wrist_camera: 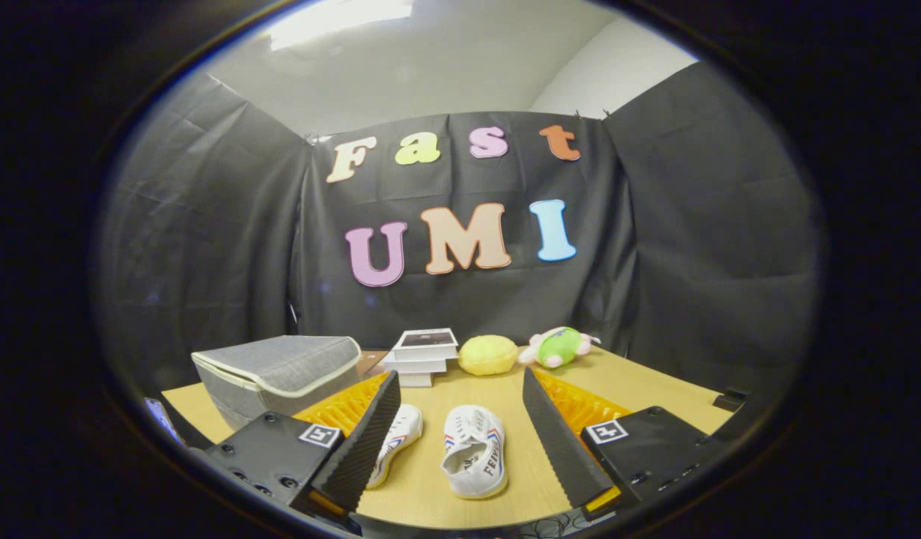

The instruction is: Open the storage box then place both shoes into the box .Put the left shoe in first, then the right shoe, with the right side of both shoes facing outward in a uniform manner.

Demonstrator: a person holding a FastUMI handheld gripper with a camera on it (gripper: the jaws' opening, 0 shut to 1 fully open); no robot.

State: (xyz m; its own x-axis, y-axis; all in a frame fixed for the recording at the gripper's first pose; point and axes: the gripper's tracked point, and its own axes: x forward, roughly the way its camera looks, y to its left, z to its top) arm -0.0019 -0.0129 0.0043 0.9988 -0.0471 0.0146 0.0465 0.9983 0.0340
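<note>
Two white shoes lie on the tabletop (pixel 655 382): one shoe (pixel 475 453) sits between the fingers of the gripper (pixel 460 442), and the other shoe (pixel 397 438) lies just beside it, partly hidden behind the left finger (pixel 363 442). The jaws stand wide apart, hovering over the shoes and touching neither. Beyond the left finger rests the grey storage box (pixel 277 374) with its lid closed, and farther back near the booth wall sit a stack of books (pixel 423 353), a yellow plush (pixel 488 354) and a green plush toy (pixel 559 346).
</note>
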